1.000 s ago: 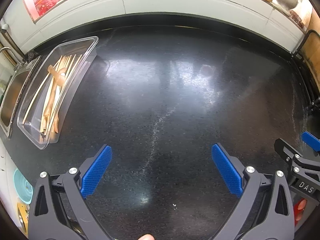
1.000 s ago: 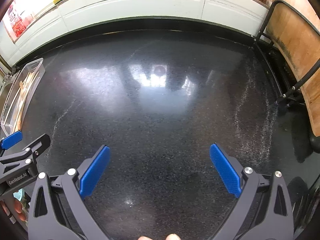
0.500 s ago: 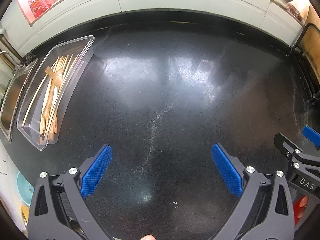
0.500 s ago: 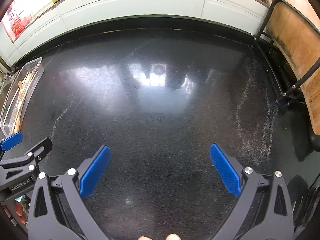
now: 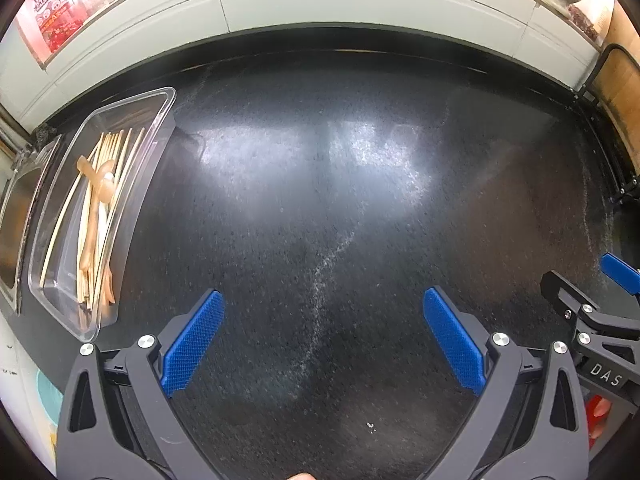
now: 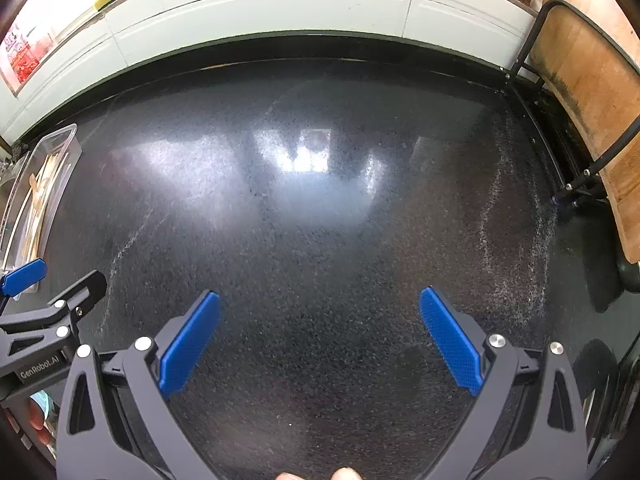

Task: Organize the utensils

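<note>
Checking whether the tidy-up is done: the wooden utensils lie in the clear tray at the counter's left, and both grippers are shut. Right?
Not quite: the left gripper and right gripper are both open and empty, as each wrist view shows. The wooden utensils do lie in the clear tray.

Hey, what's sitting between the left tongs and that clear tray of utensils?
Nothing: in the left wrist view only bare black counter separates the left tongs from the tray.

The worktop [image 5: 320, 220] lies bare from front edge to back wall; only the tray [image 5: 120, 120] stands along its left edge and a rack [image 6: 560, 152] along its right.
</note>
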### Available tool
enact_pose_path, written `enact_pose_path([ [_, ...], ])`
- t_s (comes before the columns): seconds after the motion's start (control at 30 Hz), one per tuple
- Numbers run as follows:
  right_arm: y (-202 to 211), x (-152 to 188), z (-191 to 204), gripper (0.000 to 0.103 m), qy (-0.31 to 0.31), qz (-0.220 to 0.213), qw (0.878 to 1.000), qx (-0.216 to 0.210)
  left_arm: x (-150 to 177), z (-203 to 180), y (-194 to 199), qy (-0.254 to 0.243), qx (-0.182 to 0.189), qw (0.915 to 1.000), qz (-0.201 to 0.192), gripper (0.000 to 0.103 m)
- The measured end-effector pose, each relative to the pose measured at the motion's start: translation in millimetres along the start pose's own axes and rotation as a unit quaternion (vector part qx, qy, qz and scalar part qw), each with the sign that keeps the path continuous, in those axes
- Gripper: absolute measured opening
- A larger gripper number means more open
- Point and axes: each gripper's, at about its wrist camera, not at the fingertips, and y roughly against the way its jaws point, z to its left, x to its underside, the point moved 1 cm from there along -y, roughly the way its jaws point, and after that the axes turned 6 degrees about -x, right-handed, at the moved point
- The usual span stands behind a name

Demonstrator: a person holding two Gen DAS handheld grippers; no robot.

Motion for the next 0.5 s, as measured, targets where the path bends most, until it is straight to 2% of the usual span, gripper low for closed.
enact_pose_path([
  [0.5,-3,-2,-17,0.097,0.0,0.0,1.0,-0.001,0,-6,-1,0.012,0.005,0.9999,-0.006,0.097],
])
